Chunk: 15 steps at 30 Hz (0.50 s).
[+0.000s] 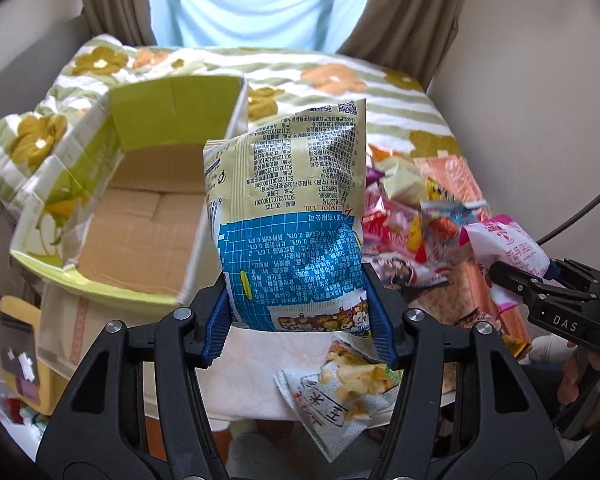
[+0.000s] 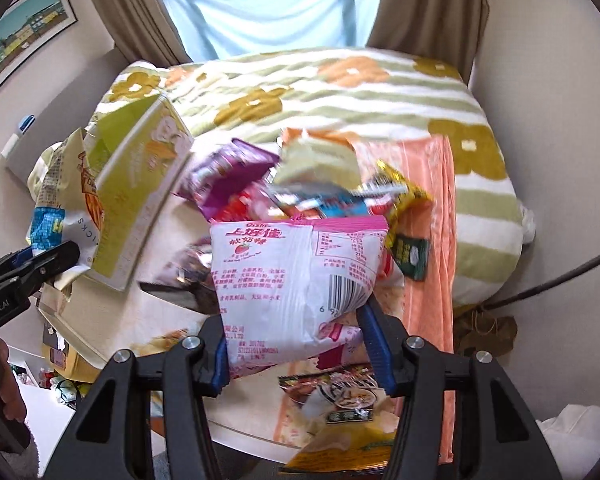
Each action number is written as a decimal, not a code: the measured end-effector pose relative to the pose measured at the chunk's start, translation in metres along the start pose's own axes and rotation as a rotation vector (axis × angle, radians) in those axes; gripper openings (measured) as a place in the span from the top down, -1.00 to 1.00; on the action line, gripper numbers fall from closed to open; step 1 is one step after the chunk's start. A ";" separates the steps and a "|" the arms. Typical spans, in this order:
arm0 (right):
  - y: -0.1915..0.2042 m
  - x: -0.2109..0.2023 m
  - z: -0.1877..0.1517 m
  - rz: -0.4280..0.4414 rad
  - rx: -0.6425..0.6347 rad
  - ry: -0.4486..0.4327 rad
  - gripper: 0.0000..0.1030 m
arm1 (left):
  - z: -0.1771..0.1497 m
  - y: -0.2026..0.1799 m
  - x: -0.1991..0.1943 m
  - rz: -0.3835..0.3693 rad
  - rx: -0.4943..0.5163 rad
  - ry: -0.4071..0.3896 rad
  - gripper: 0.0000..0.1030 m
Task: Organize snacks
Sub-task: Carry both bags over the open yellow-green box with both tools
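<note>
Both my grippers clench bags: left (image 1: 300,316) a blue bag (image 1: 296,236), right (image 2: 296,344) a pink one (image 2: 296,280); ahead-left, box (image 1: 148,216) seemingly empty, pile (image 1: 412,208) unsorted.

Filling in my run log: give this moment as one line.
left gripper: shut on blue bag | right gripper: shut on pink bag | box: open | pile: on table

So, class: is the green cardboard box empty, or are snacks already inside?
Empty as far as visible: the green cardboard box shows only bare brown floor; its nearest corner is hidden.
</note>
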State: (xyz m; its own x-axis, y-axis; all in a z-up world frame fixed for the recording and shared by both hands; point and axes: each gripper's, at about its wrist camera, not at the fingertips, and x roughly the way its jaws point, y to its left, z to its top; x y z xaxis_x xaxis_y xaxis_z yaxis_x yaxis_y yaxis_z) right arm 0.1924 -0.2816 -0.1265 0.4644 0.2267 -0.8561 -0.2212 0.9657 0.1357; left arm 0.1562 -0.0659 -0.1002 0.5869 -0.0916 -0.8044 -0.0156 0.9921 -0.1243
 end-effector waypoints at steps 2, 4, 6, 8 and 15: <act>0.019 -0.008 0.009 0.009 -0.029 -0.026 0.01 | 0.010 0.011 -0.011 0.007 0.000 -0.033 -0.06; 0.038 -0.012 0.020 0.013 -0.058 -0.051 0.01 | 0.019 0.026 -0.016 0.015 -0.005 -0.056 -0.06; 0.064 -0.014 0.033 0.027 -0.080 -0.076 0.01 | 0.027 0.045 -0.021 0.020 -0.012 -0.074 -0.06; 0.087 -0.014 0.041 0.038 -0.095 -0.093 0.01 | 0.033 0.064 -0.025 0.023 -0.016 -0.088 -0.06; 0.177 0.009 0.069 0.075 -0.110 -0.109 0.01 | 0.052 0.146 -0.025 0.046 0.005 -0.064 -0.06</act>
State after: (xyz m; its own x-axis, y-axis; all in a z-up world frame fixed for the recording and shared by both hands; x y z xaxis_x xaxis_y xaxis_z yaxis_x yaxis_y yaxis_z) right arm 0.2165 -0.0996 -0.0755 0.5319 0.3160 -0.7856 -0.3485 0.9272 0.1370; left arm 0.1812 0.0857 -0.0680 0.6361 -0.0407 -0.7705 -0.0398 0.9955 -0.0855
